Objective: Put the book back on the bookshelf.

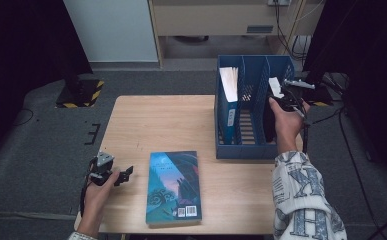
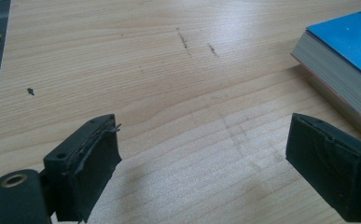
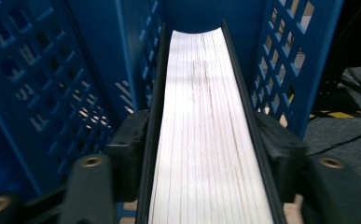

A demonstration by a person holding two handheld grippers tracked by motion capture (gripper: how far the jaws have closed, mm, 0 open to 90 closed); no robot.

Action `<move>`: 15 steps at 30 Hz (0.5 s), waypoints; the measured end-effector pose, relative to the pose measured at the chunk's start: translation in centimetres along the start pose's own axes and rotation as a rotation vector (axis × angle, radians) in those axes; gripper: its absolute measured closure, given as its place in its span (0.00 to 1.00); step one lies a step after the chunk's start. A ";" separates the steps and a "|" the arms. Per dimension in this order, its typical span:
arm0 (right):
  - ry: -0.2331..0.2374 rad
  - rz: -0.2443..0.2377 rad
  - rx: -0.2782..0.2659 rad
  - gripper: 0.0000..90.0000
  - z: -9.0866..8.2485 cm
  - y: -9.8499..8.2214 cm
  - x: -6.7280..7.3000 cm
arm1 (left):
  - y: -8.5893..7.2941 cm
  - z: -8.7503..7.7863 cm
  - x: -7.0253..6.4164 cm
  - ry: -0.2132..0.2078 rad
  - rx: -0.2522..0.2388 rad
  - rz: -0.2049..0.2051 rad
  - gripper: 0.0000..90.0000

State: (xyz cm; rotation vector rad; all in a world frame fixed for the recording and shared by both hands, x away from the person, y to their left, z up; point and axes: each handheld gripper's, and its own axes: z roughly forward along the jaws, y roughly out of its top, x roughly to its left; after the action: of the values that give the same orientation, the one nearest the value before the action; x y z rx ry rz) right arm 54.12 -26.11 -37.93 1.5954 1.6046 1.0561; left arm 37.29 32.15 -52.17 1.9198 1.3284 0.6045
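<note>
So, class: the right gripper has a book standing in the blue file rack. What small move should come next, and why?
Probably lift the right gripper straight up and away. The black-covered book already stands between the blue rack's walls, and the jaws sit beside its covers, seemingly loosened, so it looks placed.

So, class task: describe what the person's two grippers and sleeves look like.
Both grippers have black bodies and black padded jaws. The left gripper carries a grey plate on top; a dark cable trails from the right gripper. The right sleeve is white with grey letter prints.
</note>
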 end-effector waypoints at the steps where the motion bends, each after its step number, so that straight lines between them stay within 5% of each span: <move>1: 0.016 0.009 -0.003 0.38 -0.2 0.1 0.0 | 0.0 0.0 0.0 0.000 0.000 0.004 0.10; 7: 0.099 0.077 -0.039 0.23 -1.8 -0.1 -0.2 | 0.0 0.0 -0.1 -0.003 0.001 0.004 0.10; 15: 0.119 0.055 -0.070 0.15 -4.6 -1.0 -0.9 | 0.1 0.1 -0.2 -0.003 0.002 0.006 0.10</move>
State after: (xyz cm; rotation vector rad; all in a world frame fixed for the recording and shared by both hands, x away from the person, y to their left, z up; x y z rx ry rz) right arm 49.71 -27.42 -36.70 1.5634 1.5903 1.2438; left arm 37.39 31.94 -52.15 1.9261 1.3216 0.6032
